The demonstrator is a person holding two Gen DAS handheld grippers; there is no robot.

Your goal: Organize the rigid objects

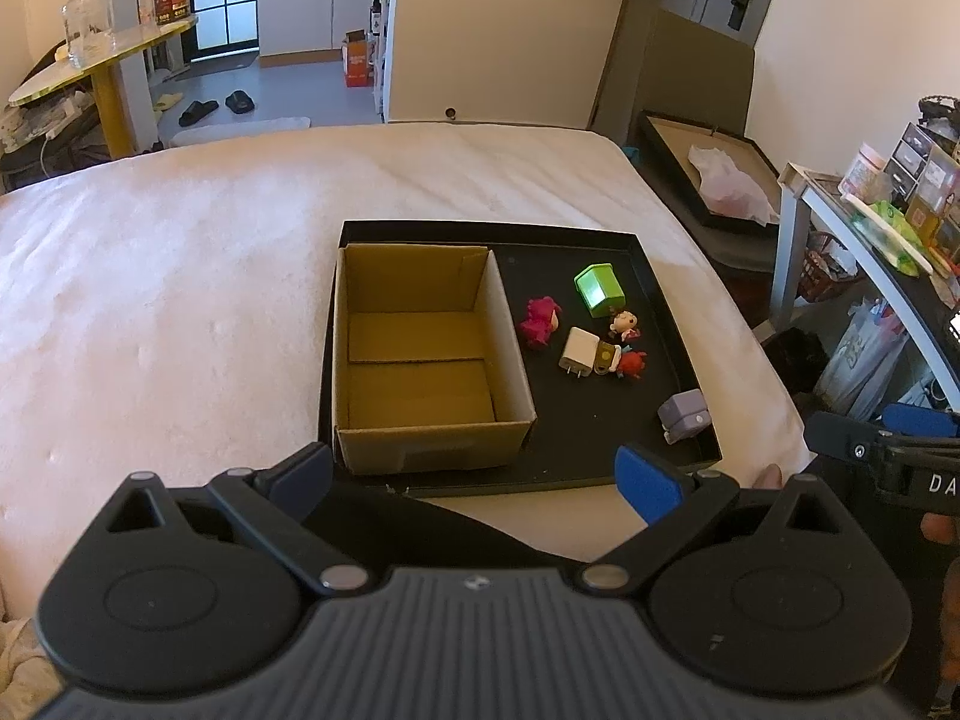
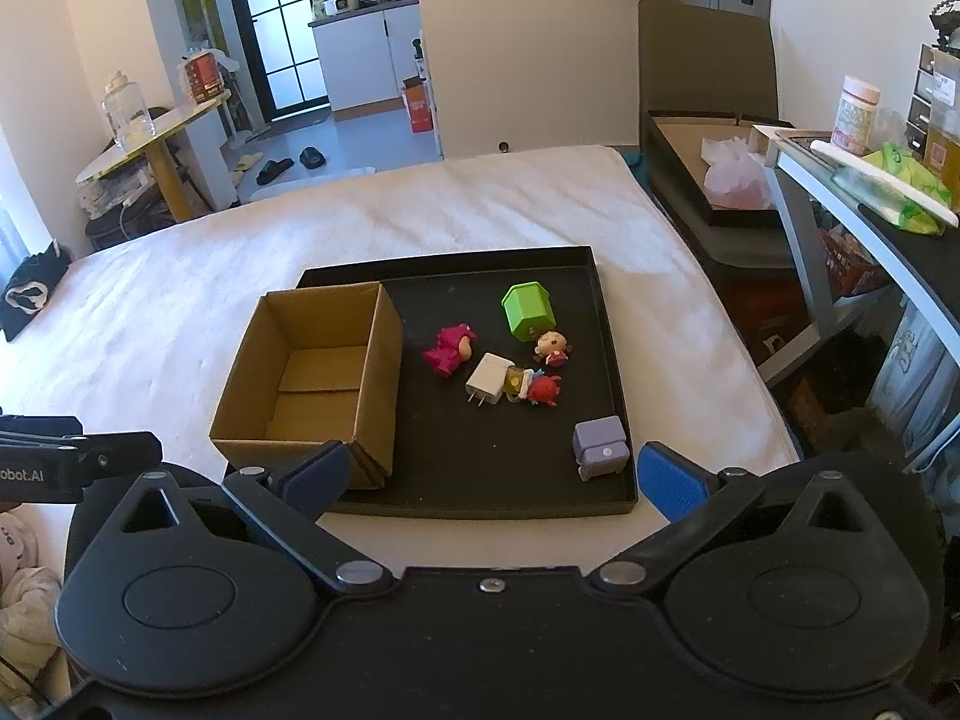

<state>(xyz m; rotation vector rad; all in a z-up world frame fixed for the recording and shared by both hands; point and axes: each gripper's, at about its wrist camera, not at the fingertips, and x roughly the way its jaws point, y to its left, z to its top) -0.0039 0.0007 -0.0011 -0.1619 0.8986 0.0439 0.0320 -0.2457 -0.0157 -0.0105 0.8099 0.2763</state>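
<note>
My left tool (image 1: pixel 474 480) and right tool (image 2: pixel 492 480) both hang wide apart and hold nothing, just short of the near edge of the black tray (image 2: pixel 624 420). The tray lies on a white bed (image 2: pixel 150 330), toward its right edge. A cardboard box (image 2: pixel 312 372) fills the tray's left half. By the tray's near right corner stands a purple block (image 2: pixel 600 450). Mid-tray, a white charger (image 2: pixel 487 384) touches a red figure (image 2: pixel 543 389); a pink figure (image 2: pixel 447 351) lies beside the box, a small doll (image 2: pixel 552 345) just beyond, and a green house (image 2: pixel 528 309) farthest. Past the bed I see a round yellow table (image 2: pixel 156 132), slippers (image 2: pixel 288 165) and a kitchen doorway.
</note>
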